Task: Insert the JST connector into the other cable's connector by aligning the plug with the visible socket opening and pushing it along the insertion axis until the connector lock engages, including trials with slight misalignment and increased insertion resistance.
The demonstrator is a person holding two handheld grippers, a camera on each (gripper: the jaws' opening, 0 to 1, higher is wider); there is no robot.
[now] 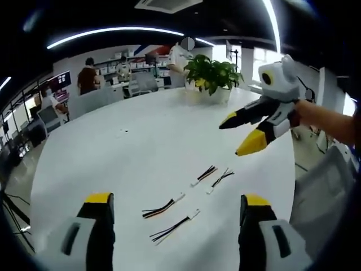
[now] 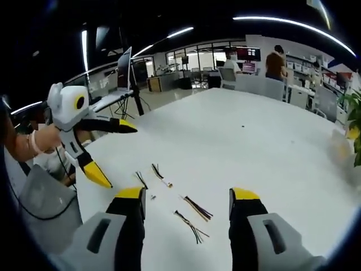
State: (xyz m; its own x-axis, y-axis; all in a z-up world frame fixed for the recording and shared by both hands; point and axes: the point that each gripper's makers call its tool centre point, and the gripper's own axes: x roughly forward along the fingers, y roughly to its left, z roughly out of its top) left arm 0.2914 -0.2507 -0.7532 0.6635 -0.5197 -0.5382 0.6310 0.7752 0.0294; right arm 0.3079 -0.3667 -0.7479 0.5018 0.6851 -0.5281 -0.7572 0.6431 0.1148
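Four short cables with white JST connectors lie on the white table (image 1: 130, 147). In the left gripper view, one pair (image 1: 163, 208) (image 1: 175, 227) lies just ahead between my jaws, and another pair (image 1: 204, 175) (image 1: 221, 179) lies a little farther off. My left gripper (image 1: 177, 199) is open above them, holding nothing. My right gripper (image 1: 238, 135) comes in from the right, open and raised over the table. In the right gripper view, the cables (image 2: 161, 174) (image 2: 197, 208) (image 2: 192, 226) lie in front of my open right gripper (image 2: 188, 194). The left gripper (image 2: 115, 155) hovers at the left, open.
A potted plant (image 1: 211, 73) stands at the far end of the table. People sit and stand at desks (image 1: 87, 79) beyond it. A laptop on a stand (image 2: 124, 68) is off the table's side. The table edge curves near a grey chair (image 2: 45, 197).
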